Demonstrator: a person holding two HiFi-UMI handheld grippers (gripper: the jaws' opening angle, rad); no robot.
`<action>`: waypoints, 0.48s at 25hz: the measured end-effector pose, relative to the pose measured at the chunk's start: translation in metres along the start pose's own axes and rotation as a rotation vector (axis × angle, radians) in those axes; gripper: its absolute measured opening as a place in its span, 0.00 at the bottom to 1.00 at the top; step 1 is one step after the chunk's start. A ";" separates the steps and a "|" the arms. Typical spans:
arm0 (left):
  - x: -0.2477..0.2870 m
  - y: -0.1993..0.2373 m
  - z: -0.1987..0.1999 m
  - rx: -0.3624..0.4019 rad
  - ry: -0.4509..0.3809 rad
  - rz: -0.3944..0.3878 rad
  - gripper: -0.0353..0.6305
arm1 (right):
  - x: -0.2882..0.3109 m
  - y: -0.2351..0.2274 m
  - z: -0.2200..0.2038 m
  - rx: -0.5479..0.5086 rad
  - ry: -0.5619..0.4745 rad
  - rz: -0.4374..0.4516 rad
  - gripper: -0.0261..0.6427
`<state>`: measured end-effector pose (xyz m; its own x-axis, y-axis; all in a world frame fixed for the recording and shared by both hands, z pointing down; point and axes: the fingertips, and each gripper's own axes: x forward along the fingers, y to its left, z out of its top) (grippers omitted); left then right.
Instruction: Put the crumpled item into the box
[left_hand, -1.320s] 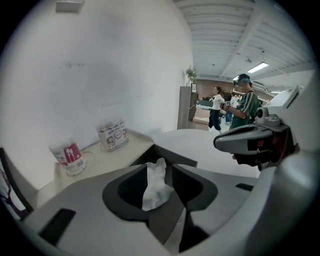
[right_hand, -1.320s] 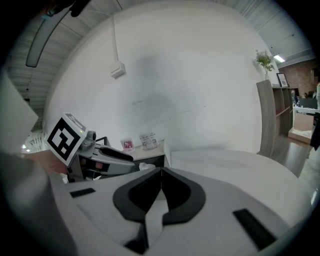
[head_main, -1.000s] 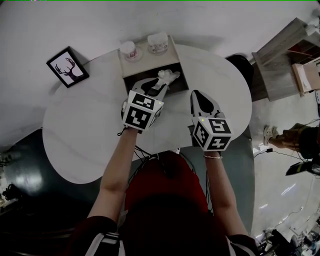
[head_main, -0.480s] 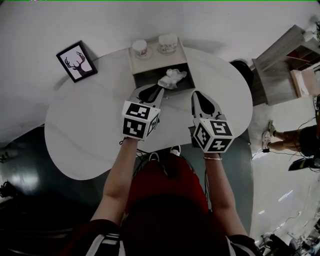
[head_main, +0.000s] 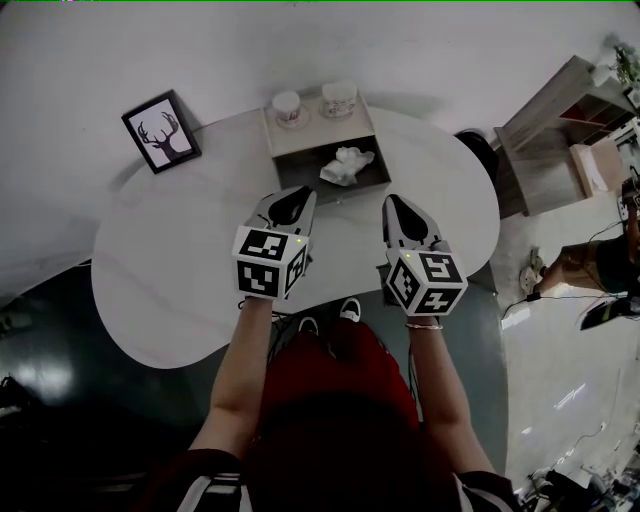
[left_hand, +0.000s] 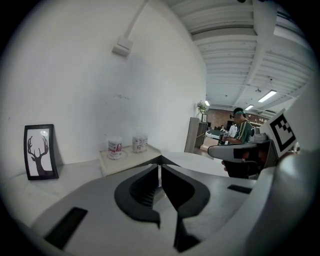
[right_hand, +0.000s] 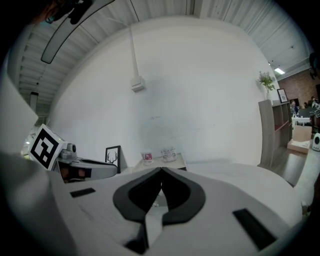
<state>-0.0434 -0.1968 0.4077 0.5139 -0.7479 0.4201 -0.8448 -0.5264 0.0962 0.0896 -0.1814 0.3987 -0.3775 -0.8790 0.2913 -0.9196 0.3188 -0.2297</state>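
Observation:
The crumpled white item (head_main: 347, 165) lies inside the open front of the beige box (head_main: 305, 142) at the far side of the white table (head_main: 180, 260). My left gripper (head_main: 299, 191) hovers just in front of the box, pulled back from the item; its jaws are closing and all but meet, with nothing between them (left_hand: 160, 167). To its right, at the same depth, my right gripper (head_main: 393, 199) is shut and empty (right_hand: 161, 170). The jaws hide the item in both gripper views; only the box top (left_hand: 131, 158) shows there.
Two small cups (head_main: 287, 108) (head_main: 339, 98) stand on the box top. A framed deer picture (head_main: 160, 130) leans at the table's far left. A wooden shelf unit (head_main: 560, 130) and a person (head_main: 590, 265) are off to the right.
The left gripper has let go of the crumpled item, which now rests in the box, and has drawn back toward me with its jaws closing. The right gripper has barely moved.

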 end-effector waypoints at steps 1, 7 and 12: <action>-0.003 0.000 0.001 -0.002 -0.009 0.002 0.11 | -0.002 0.002 0.001 -0.003 -0.005 -0.001 0.06; -0.022 0.001 0.005 -0.008 -0.067 0.017 0.10 | -0.010 0.019 0.004 -0.035 -0.014 -0.001 0.06; -0.039 0.004 0.008 -0.015 -0.103 0.026 0.10 | -0.018 0.037 0.004 -0.079 -0.010 0.004 0.06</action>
<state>-0.0654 -0.1729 0.3849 0.5038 -0.7991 0.3281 -0.8597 -0.5007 0.1007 0.0625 -0.1551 0.3812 -0.3802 -0.8812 0.2810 -0.9241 0.3487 -0.1566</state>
